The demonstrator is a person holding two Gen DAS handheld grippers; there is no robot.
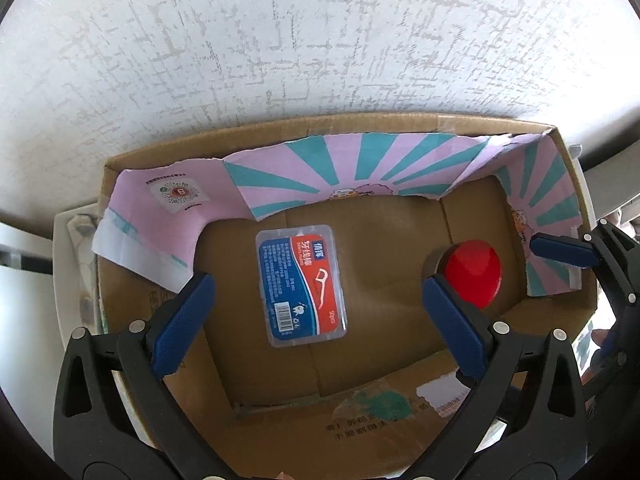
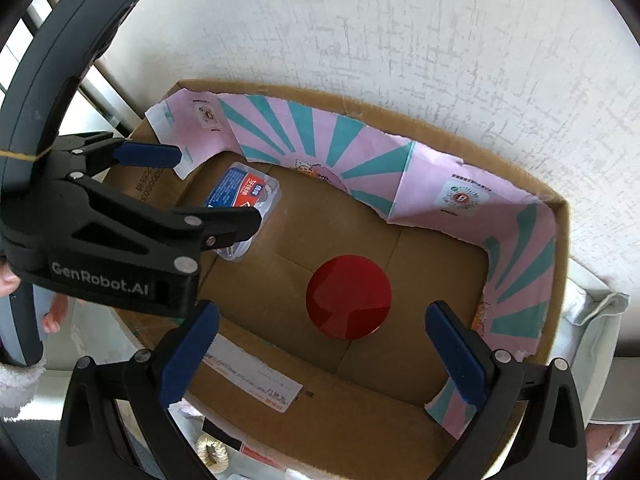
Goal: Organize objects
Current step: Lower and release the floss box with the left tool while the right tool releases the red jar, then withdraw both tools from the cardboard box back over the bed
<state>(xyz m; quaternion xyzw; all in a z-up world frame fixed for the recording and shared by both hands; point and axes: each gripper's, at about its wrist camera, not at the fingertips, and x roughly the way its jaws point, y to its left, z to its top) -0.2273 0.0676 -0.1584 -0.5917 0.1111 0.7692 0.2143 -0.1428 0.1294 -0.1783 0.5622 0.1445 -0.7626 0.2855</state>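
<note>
A clear dental floss box (image 1: 301,285) with a blue and red label lies flat on the floor of a cardboard box (image 1: 320,128). A round red lid (image 1: 473,273) sits to its right on the box floor. My left gripper (image 1: 316,320) hovers open and empty over the floss box. In the right wrist view the red lid (image 2: 349,297) lies in the middle, and my right gripper (image 2: 322,354) is open and empty just above and in front of it. The left gripper (image 2: 192,184) shows there at the left, partly hiding the floss box (image 2: 240,192).
Pink and teal printed paper (image 1: 352,164) lines the cardboard box's back and side walls (image 2: 516,280). The box sits against a white textured wall (image 1: 320,40) on a white surface (image 1: 32,312). A rope ring (image 2: 212,454) lies outside the box's near wall.
</note>
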